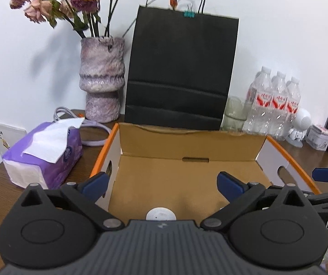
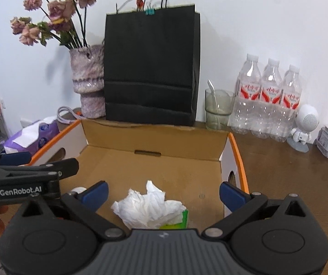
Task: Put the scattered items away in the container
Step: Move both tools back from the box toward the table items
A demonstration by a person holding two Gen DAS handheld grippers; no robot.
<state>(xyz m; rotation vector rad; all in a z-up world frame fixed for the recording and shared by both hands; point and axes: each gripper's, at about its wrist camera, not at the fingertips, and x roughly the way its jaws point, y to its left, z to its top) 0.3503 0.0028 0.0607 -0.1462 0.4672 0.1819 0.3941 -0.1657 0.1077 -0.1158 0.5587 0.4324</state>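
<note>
We see the left gripper (image 1: 162, 183) and the right gripper (image 2: 163, 193) both poised over the cardboard box (image 2: 154, 135), jaws spread wide — nothing between them. On the box floor, at six o'clock in the right wrist view, lies a crumpled tissue (image 2: 149, 208) touching a green packet (image 2: 184, 217) — a small white round item (image 1: 161, 214) sits likewise under the left gripper.

Left gripper (image 1: 161, 184): jaws wide, nothing between
Cardboard box (image 1: 186, 135): open, white round item (image 1: 161, 214) inside
</note>
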